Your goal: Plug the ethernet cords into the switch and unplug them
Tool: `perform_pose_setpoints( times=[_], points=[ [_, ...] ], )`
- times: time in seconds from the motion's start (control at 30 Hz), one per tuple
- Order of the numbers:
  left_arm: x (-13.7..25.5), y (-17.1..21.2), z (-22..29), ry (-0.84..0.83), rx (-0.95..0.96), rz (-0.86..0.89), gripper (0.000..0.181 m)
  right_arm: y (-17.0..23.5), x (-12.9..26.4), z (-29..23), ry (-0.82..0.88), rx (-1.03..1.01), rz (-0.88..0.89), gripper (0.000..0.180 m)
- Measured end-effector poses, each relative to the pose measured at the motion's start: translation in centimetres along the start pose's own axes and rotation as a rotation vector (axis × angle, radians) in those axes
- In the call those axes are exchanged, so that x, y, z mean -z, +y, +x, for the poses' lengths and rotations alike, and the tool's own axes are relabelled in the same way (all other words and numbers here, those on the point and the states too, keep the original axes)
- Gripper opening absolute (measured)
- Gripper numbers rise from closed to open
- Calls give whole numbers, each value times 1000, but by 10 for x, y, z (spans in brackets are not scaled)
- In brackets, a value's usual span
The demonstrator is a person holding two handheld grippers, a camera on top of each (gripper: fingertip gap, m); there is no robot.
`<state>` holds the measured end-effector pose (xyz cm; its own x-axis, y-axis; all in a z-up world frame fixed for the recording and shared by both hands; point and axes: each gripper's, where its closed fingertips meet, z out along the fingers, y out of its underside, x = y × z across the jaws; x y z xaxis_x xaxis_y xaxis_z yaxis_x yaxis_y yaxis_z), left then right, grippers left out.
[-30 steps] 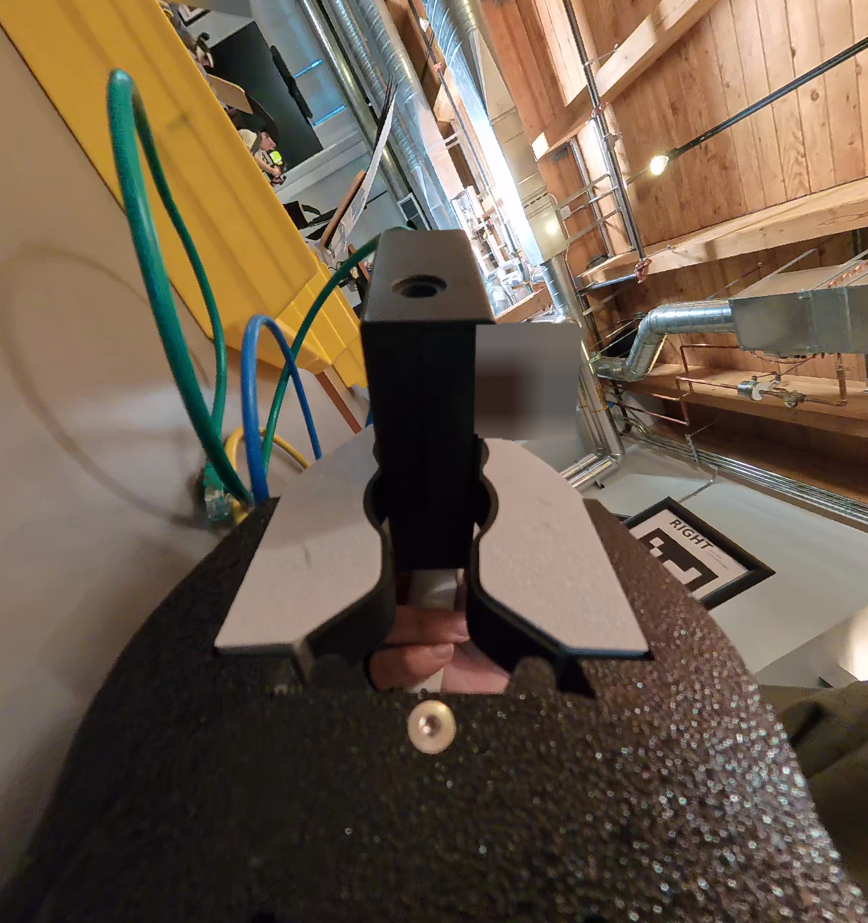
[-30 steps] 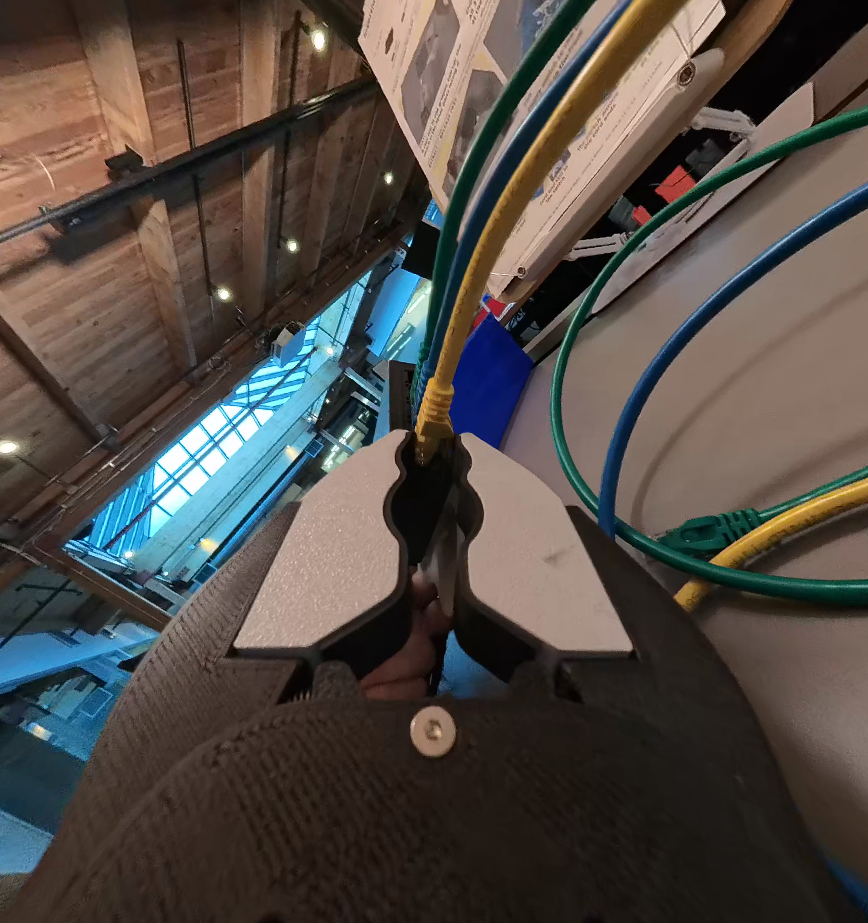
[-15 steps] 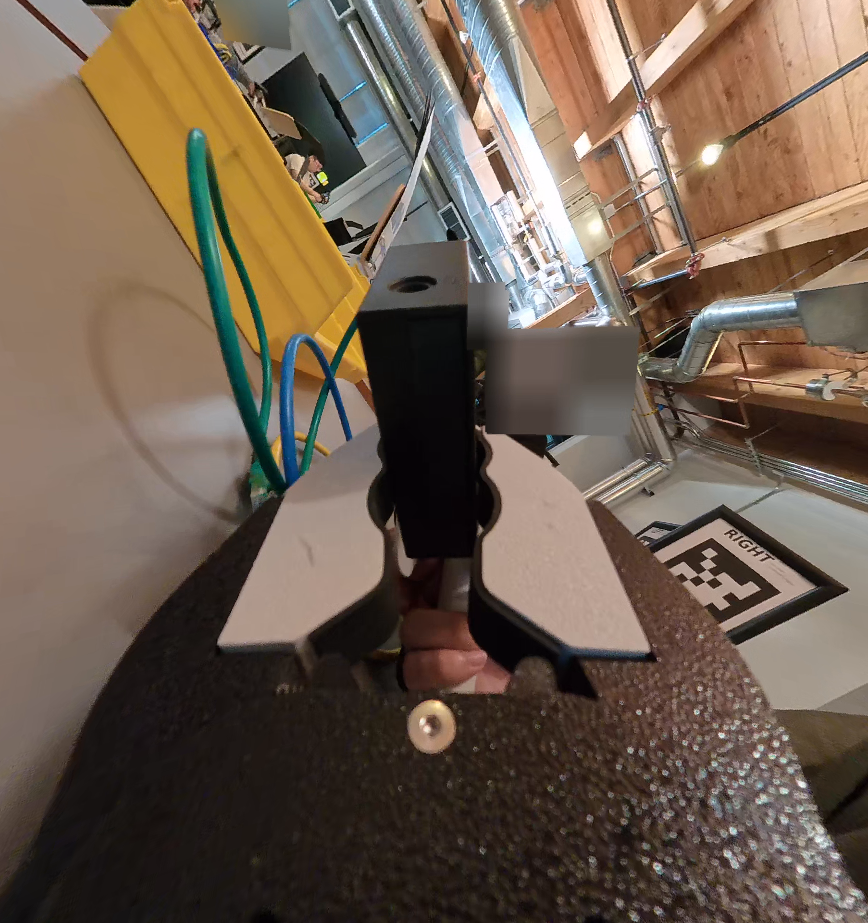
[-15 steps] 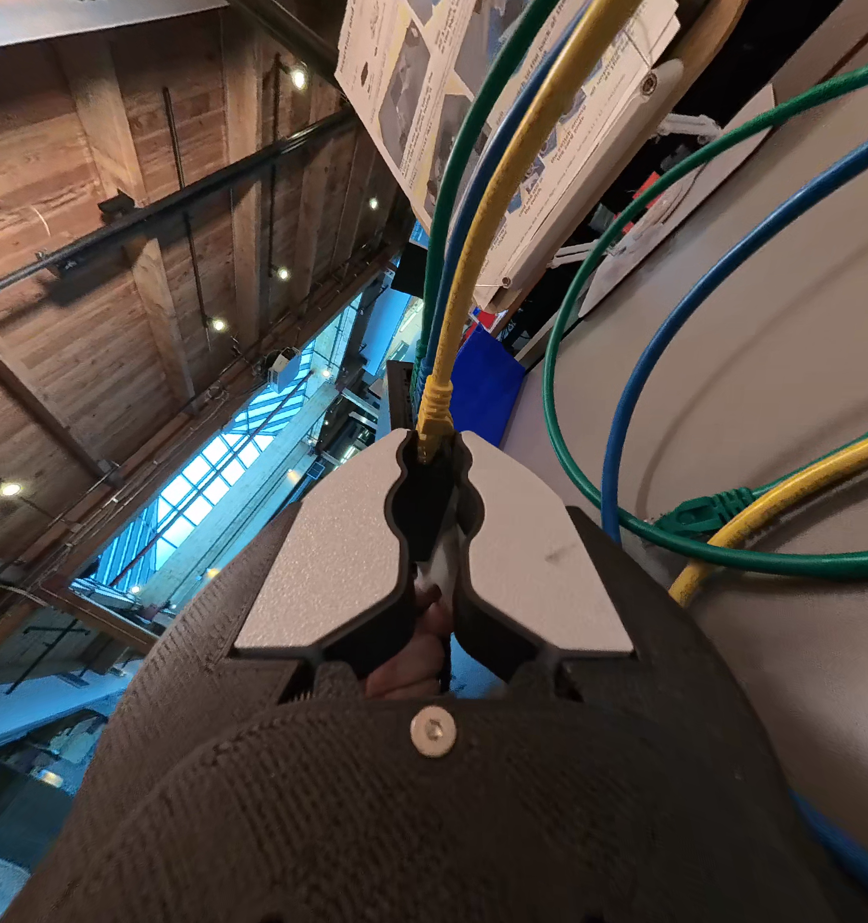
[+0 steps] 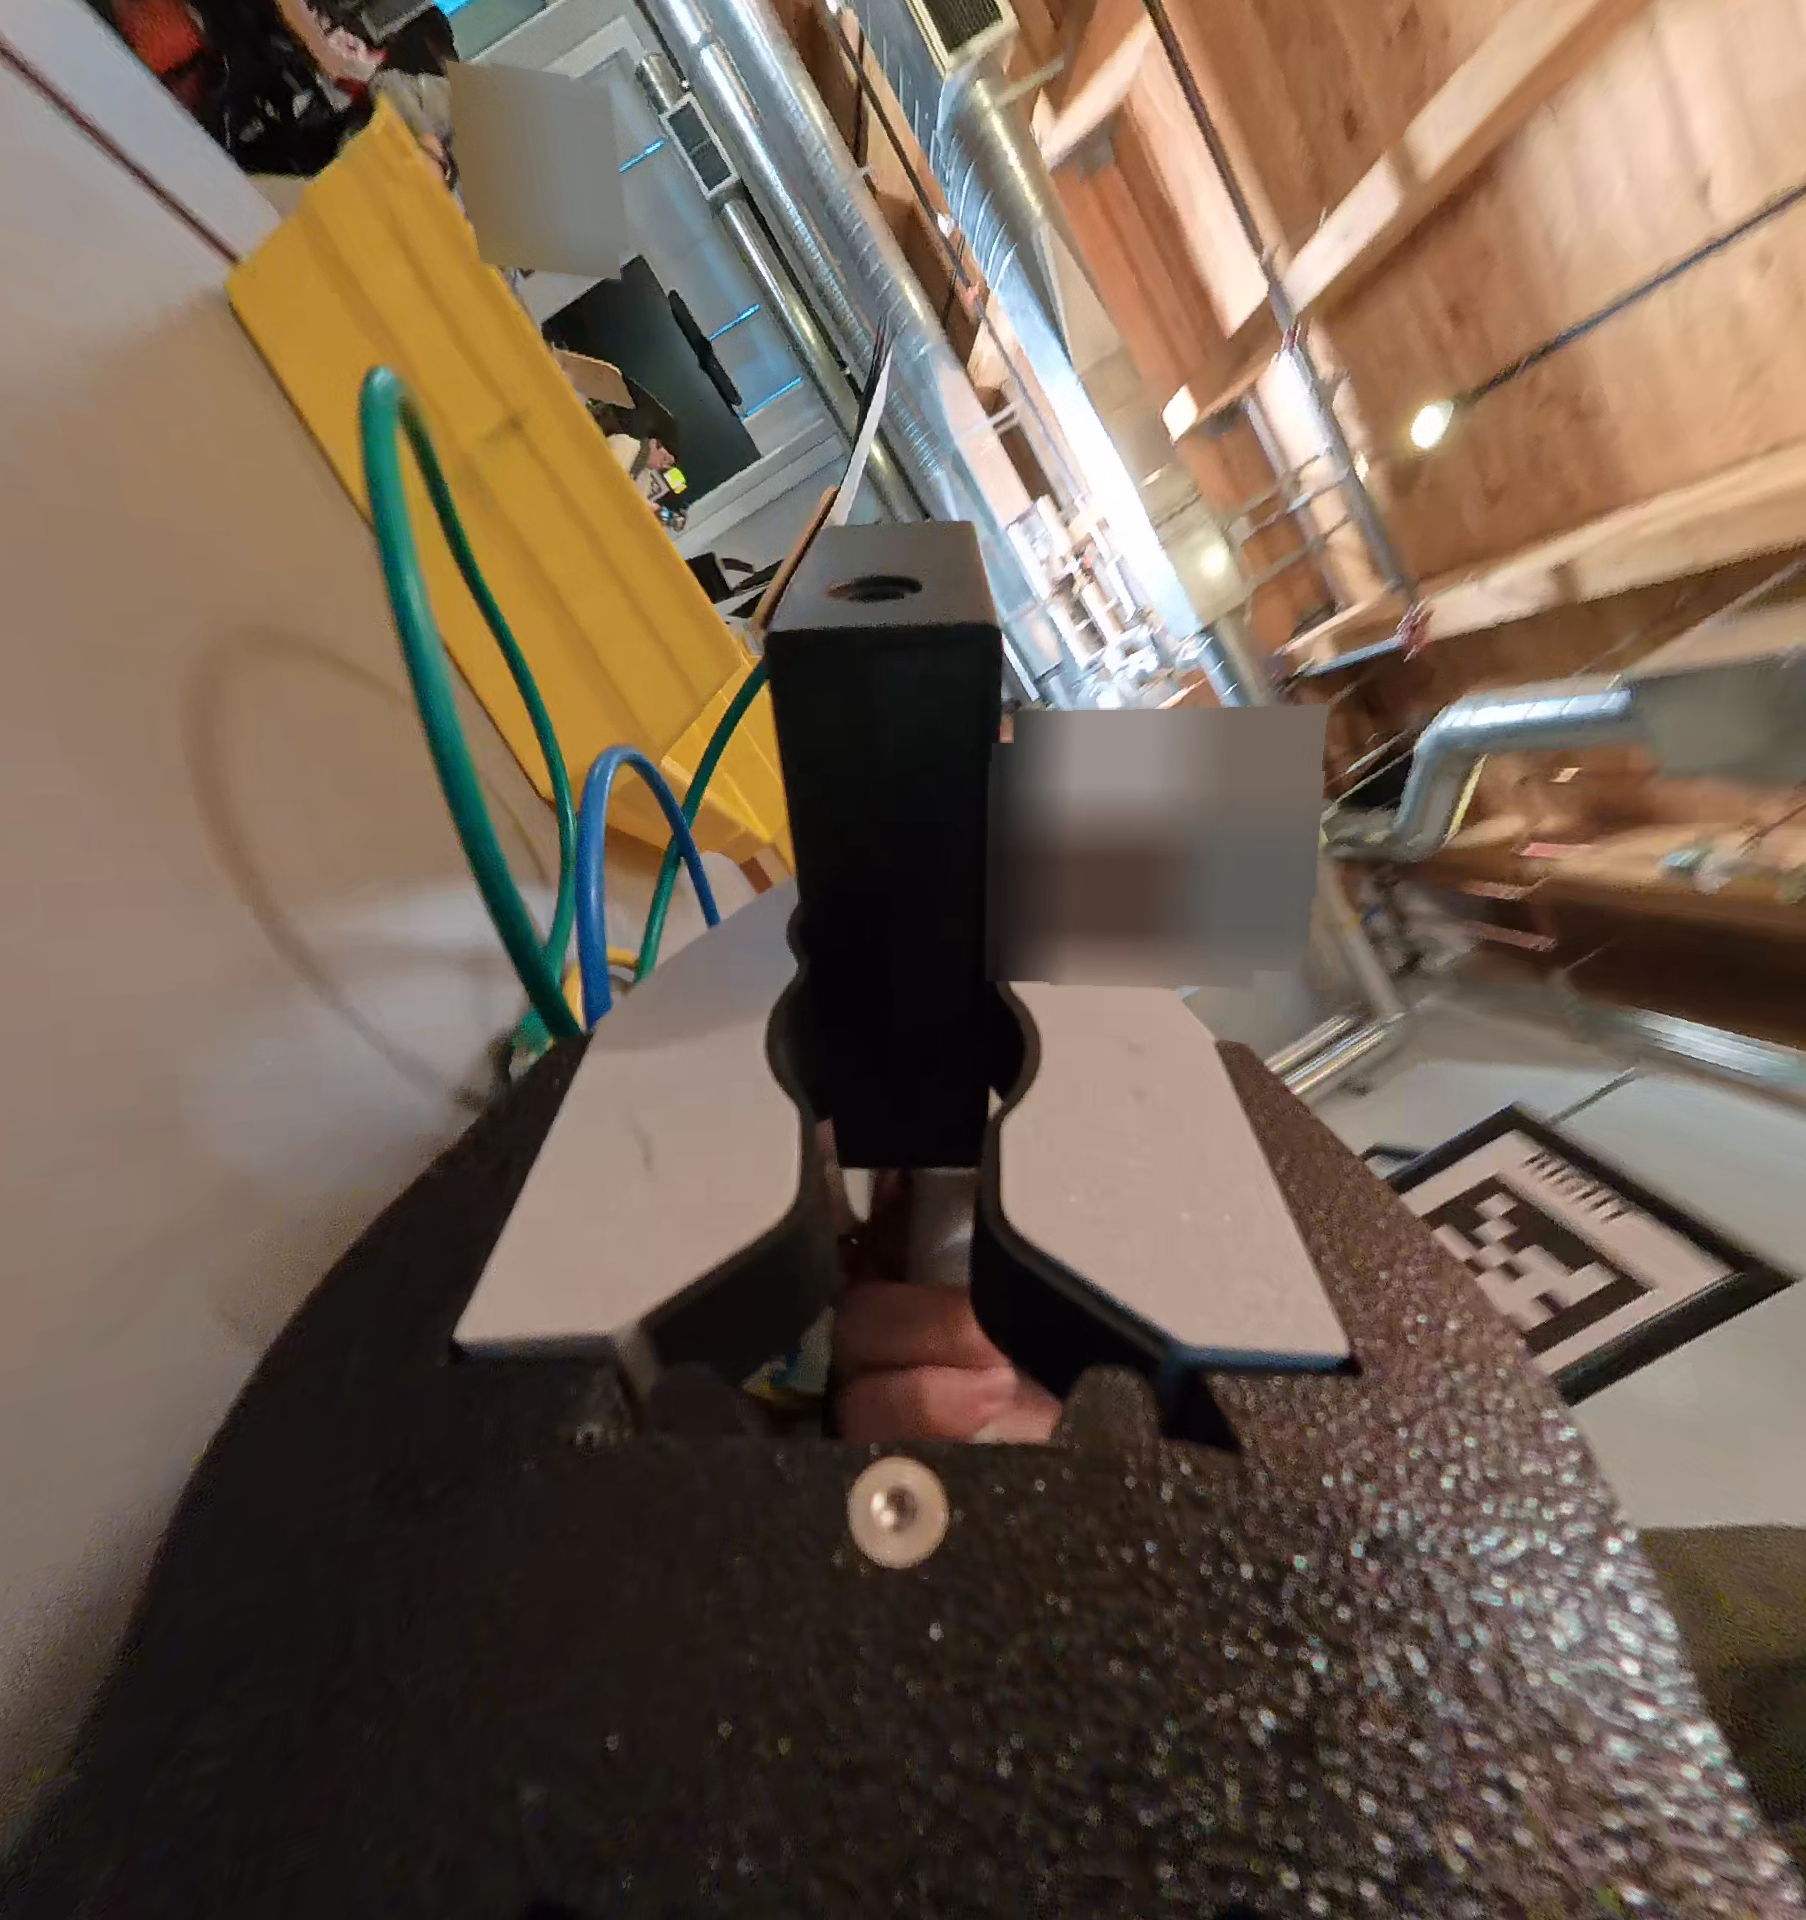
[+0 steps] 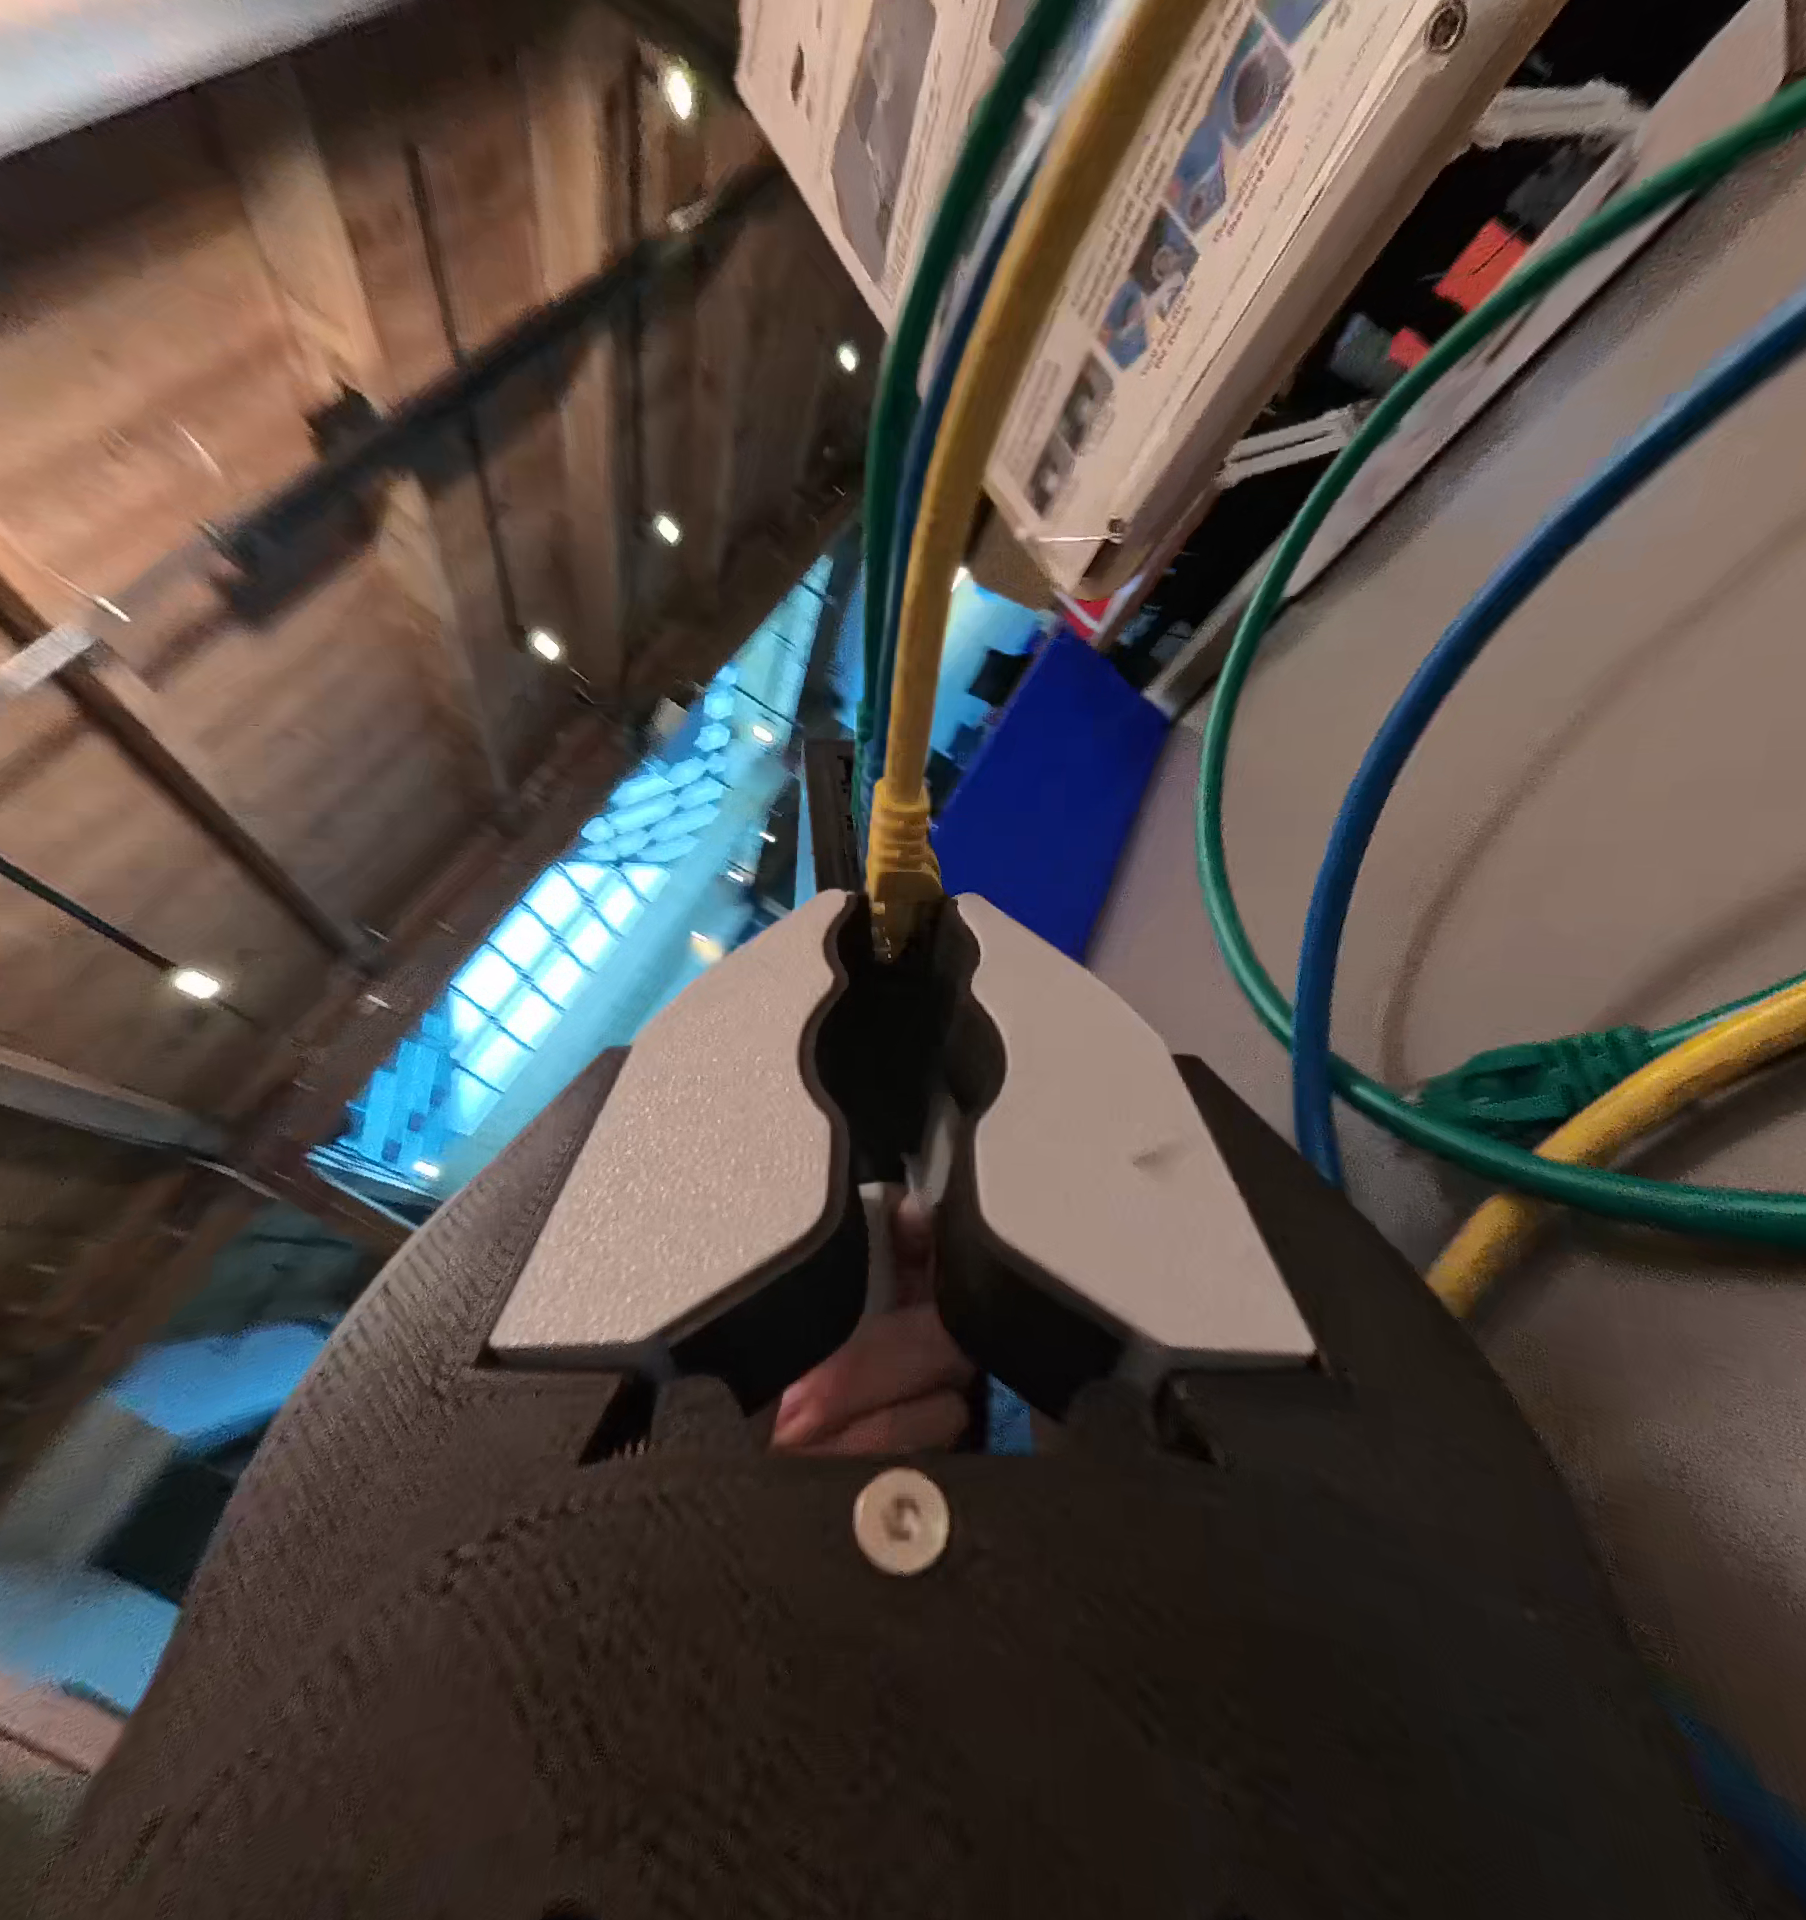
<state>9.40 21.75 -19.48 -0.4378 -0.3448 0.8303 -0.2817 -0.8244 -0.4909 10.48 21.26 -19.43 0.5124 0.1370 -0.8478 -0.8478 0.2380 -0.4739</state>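
Note:
In the left wrist view my left gripper point(image 5: 894, 997) is shut on the black box-shaped switch point(image 5: 883, 831), which stands end-on between the fingers, raised off the table. Green point(image 5: 431, 665) and blue point(image 5: 592, 862) cords loop up beside it on the left. In the right wrist view my right gripper point(image 6: 904, 925) is shut on the yellow cord's plug point(image 6: 899, 852). The yellow cord point(image 6: 992, 416) runs up and away, with a green and a blue cord close behind it. A dark edge of the switch point(image 6: 826, 810) shows just past the fingertips.
A beige table point(image 5: 99, 727) lies at the left, with a yellow bin point(image 5: 483, 468) at its far end. In the right wrist view a loose green plug point(image 6: 1533, 1070), cord loops, a blue box point(image 6: 1044, 790) and a printed board point(image 6: 1138, 260) are nearby.
Both views have swung and are now motion-blurred; the yellow bin and cords have slid right in the left view. Both grips are unchanged.

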Motion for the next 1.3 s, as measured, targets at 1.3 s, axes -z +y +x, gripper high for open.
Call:
perform_pose_setpoints(
  times=[1.3],
  points=[
    [56,-75,6,-84,-141,213,27,-206,21,-140,-109,478,-135,13]
  ],
)
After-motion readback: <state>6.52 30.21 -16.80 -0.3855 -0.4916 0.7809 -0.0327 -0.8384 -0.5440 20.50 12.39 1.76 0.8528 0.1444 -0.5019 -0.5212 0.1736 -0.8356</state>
